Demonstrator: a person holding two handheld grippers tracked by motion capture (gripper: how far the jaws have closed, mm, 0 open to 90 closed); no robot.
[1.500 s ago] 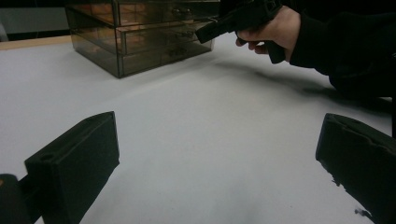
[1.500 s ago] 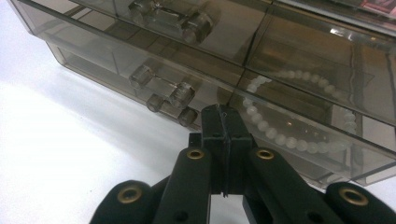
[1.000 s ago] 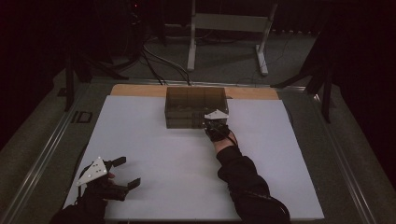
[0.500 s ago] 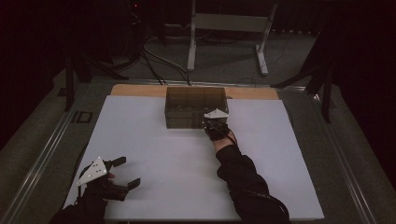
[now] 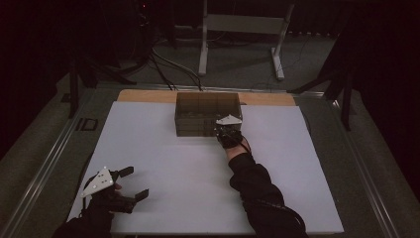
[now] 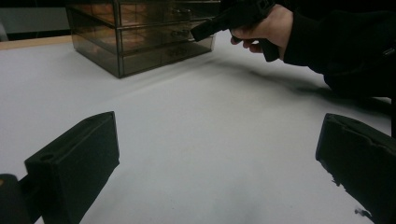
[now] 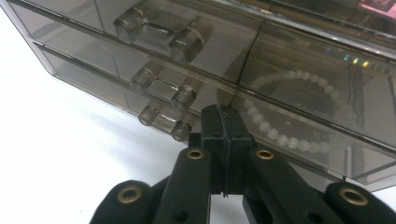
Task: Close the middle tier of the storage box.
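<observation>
A smoky clear drawer box (image 5: 198,111) stands at the back middle of the white table (image 5: 188,173). My right gripper (image 5: 219,129) is at its front right, shut, with its tips against the front of a lower drawer. In the right gripper view the two jaws (image 7: 224,126) are pressed together with nothing seen between them. Right behind them a pale bead bracelet (image 7: 280,135) lies inside a drawer, and three clear bar handles (image 7: 163,86) are stacked to the left. My left gripper (image 5: 133,182) rests open at the near left, with bare table between its jaws (image 6: 224,154).
A wooden strip (image 5: 143,95) runs along the table's back edge behind the box (image 6: 140,37). Beyond it are a metal stand (image 5: 237,25) and floor cables (image 5: 163,64). A dark-sleeved forearm (image 5: 252,183) lies across the near right of the sheet.
</observation>
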